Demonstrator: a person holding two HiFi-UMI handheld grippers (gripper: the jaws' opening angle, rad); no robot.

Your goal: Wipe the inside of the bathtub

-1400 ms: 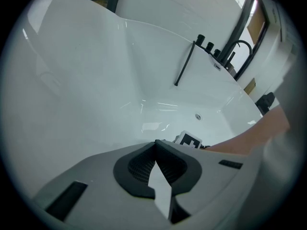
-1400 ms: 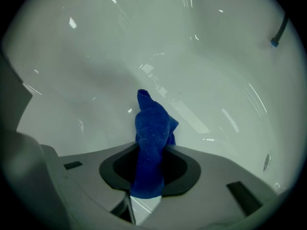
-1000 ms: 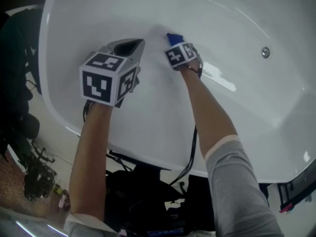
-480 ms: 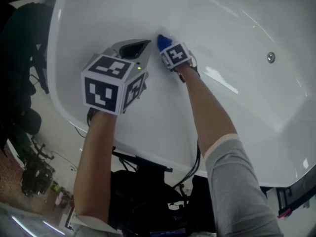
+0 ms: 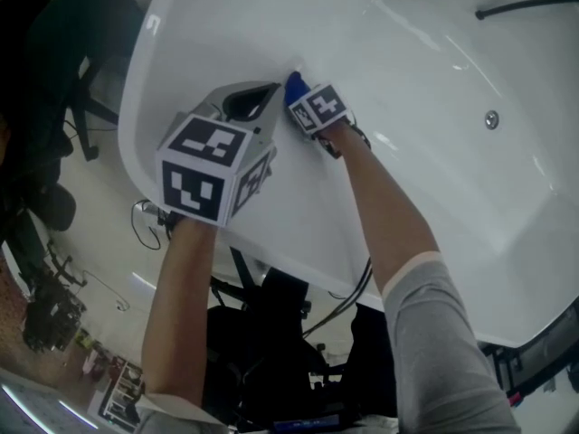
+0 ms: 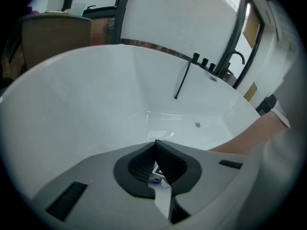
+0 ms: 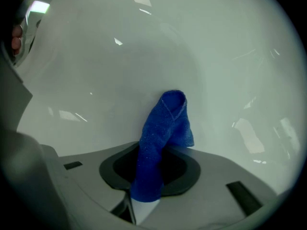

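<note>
A white bathtub (image 5: 425,179) fills the head view; its inner wall (image 7: 144,56) fills the right gripper view. My right gripper (image 5: 298,93) is shut on a blue cloth (image 7: 160,133), and the cloth's folded tip (image 5: 293,86) presses against the tub's inner wall near the left end. My left gripper (image 5: 258,98) hovers just left of it, above the tub's rim side, jaws shut with nothing between them (image 6: 156,150). In the left gripper view the tub's floor and round drain (image 6: 197,124) lie ahead.
A black faucet and handset (image 6: 201,68) stand on the tub's far rim, also the dark bar (image 5: 525,7). The drain (image 5: 489,118) lies on the tub floor at the right. Cables and dark equipment (image 5: 271,333) sit on the floor outside the near rim.
The right gripper has slid the blue cloth leftward and up the tub wall toward the rim. The left gripper stayed beside it, and the head view shifted so the tub sits further right.
</note>
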